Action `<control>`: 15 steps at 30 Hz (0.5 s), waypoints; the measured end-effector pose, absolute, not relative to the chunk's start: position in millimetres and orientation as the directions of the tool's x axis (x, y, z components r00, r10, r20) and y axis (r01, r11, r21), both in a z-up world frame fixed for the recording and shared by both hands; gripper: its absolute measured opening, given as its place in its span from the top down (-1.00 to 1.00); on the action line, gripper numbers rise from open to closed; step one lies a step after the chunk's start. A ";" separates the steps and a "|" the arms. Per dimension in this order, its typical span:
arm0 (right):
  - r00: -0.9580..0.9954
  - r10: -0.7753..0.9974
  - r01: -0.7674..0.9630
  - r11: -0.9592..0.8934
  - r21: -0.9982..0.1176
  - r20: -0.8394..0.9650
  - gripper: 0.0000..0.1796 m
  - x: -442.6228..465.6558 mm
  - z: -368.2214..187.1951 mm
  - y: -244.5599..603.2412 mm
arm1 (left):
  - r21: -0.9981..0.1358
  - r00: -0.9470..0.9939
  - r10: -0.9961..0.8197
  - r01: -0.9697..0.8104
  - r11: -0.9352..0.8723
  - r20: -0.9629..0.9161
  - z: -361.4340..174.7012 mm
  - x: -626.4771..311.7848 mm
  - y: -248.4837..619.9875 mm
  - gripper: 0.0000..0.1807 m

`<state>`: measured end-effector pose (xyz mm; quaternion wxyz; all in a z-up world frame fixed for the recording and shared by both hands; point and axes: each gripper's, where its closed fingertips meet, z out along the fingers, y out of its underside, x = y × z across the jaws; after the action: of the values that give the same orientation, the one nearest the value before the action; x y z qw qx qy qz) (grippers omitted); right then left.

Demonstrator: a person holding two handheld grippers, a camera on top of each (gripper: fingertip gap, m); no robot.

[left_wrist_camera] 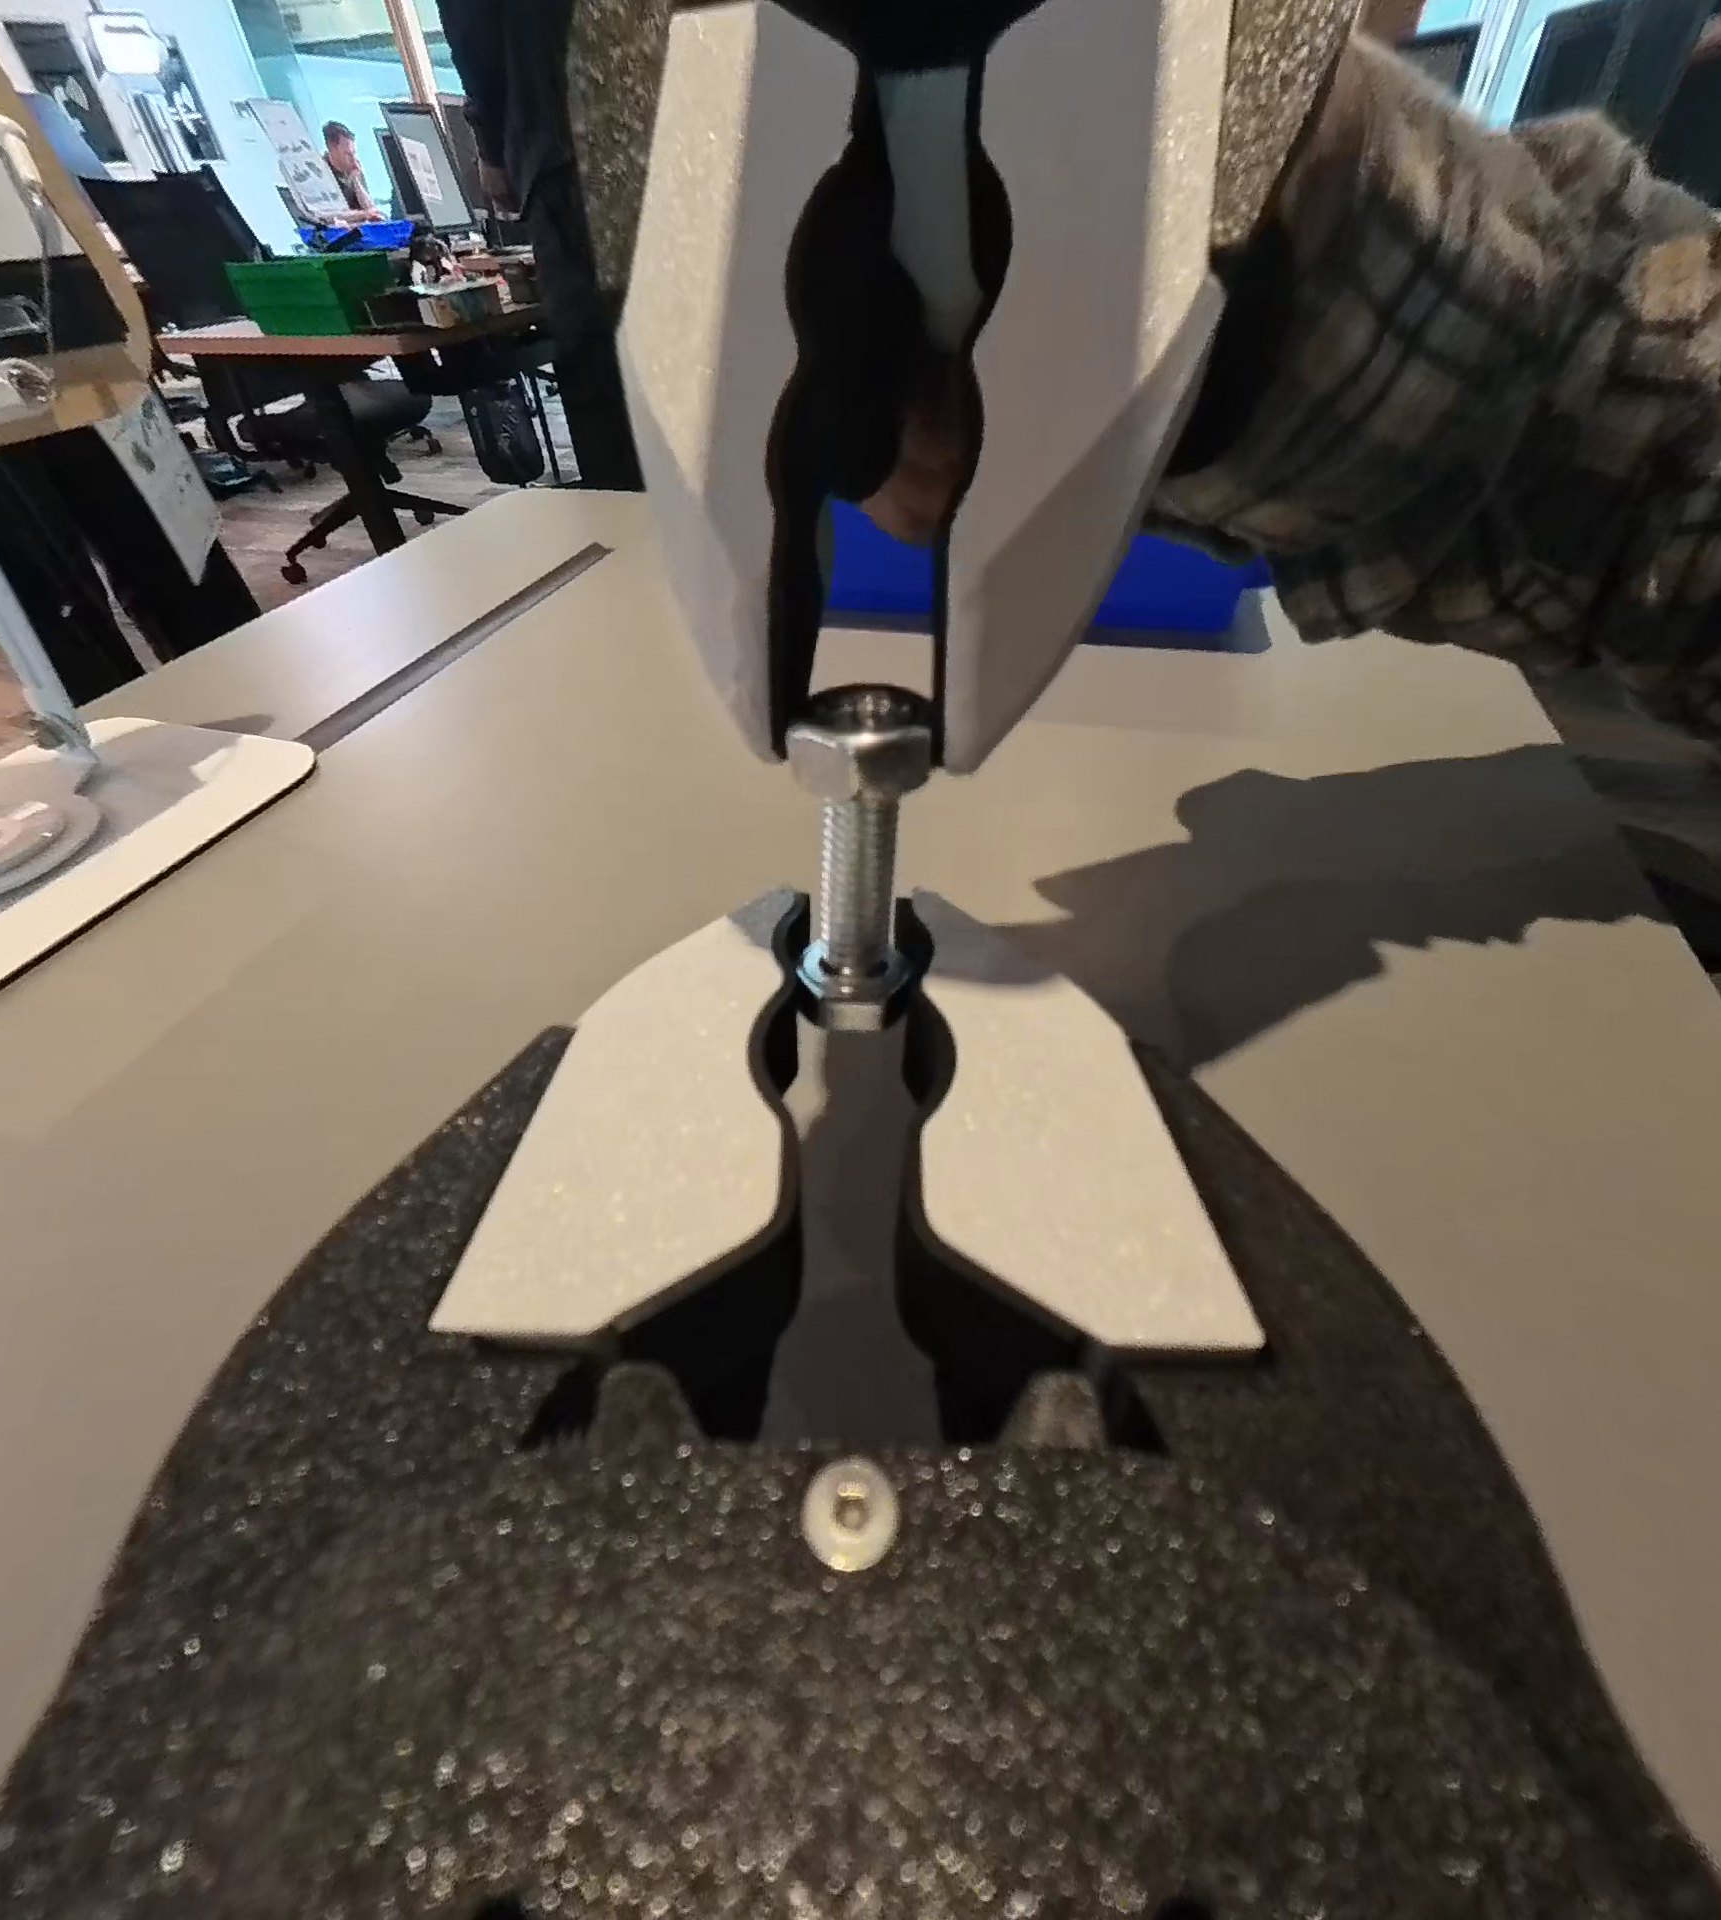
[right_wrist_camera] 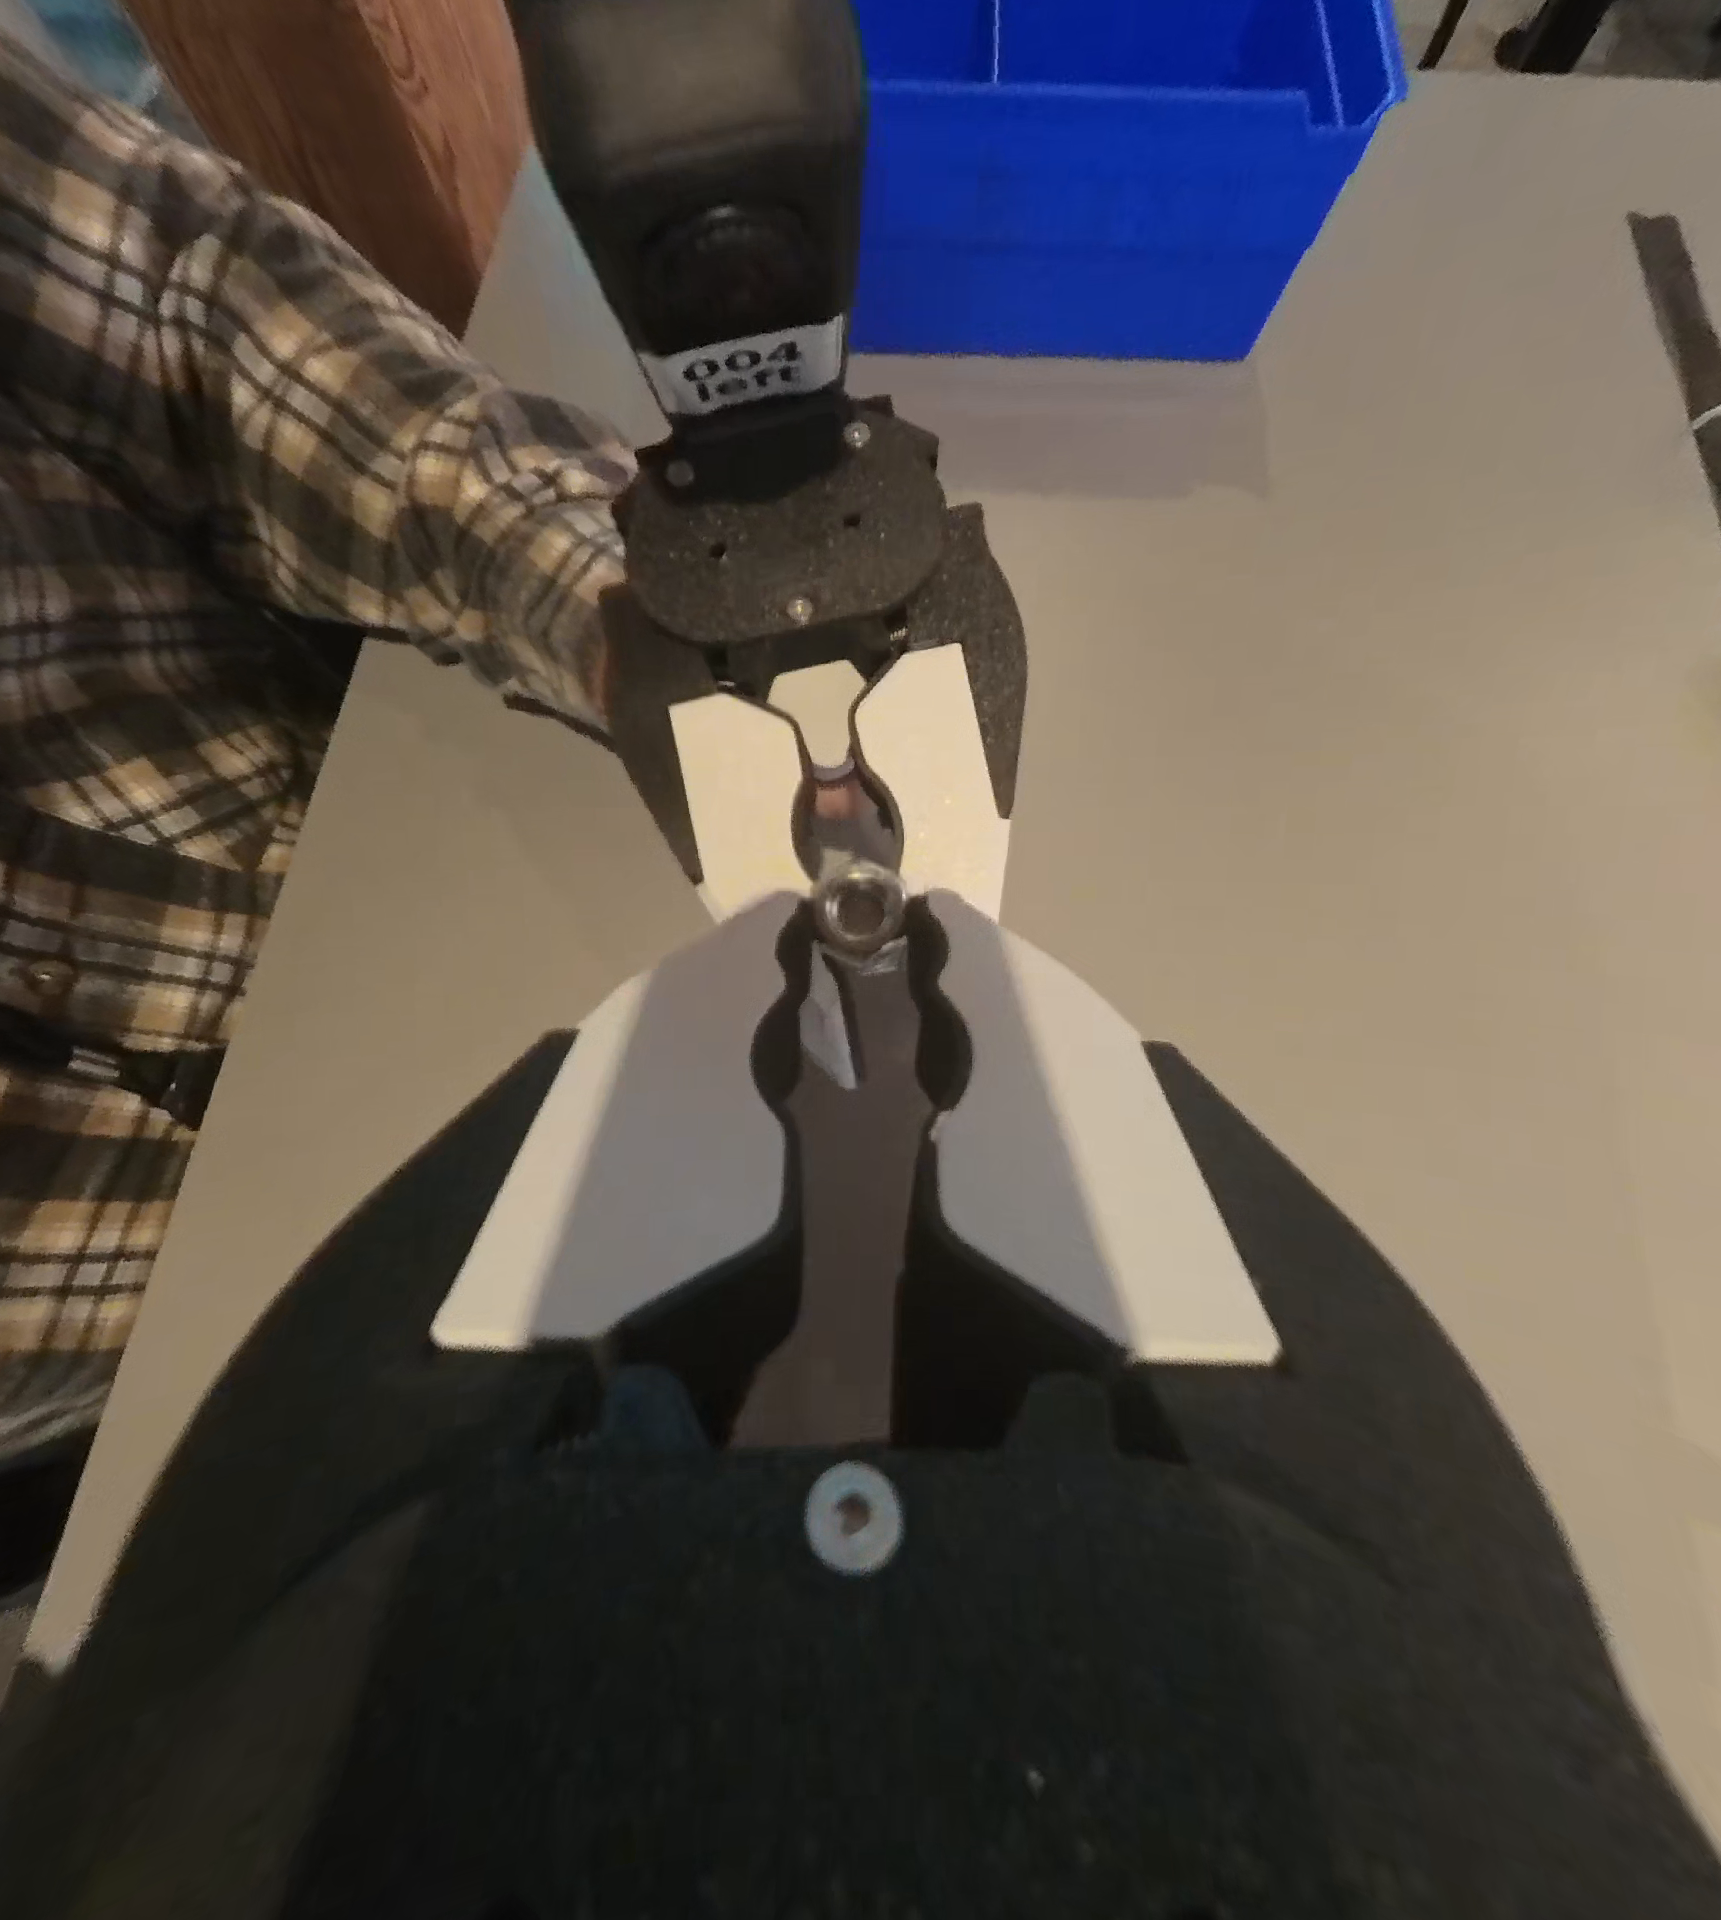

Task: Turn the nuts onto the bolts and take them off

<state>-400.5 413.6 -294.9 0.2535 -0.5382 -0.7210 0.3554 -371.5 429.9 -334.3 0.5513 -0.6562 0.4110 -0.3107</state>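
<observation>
The left gripper is clamped on the nut, which sits near the threaded end of the bolt. The right gripper is clenched on the bolt's hex head — its fingers come in from the opposite side, so the two grippers face tip to tip. The bolt spans the gap between them, held clear above the grey worktop. In the right wrist view the bolt head appears end-on between the right gripper's fingertips, with the left gripper just beyond. A blue bin stands behind on the worktop — well apart. A plaid sleeve shows at the left.
</observation>
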 end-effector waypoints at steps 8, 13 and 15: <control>-0.283 0.958 0.513 0.120 -0.850 -0.036 0.81 -401.2 -294.3 413.4 | -0.980 0.481 -0.876 -0.189 -0.063 -0.037 -334.0 -371.2 430.0 0.84; -0.258 0.965 0.496 0.092 -0.863 -0.045 0.81 -399.1 -297.2 417.2 | -0.975 0.486 -0.873 -0.206 -0.080 -0.031 -337.6 -371.3 432.8 0.84; -0.258 0.965 0.492 0.091 -0.866 -0.045 0.81 -399.5 -297.1 417.7 | -0.976 0.484 -0.875 -0.197 -0.089 -0.018 -337.9 -370.9 433.0 0.84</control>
<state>-399.5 417.7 -297.1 0.2891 -0.5360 -0.6798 0.4086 -370.9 433.0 -337.9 0.5432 -0.6685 0.4008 -0.3121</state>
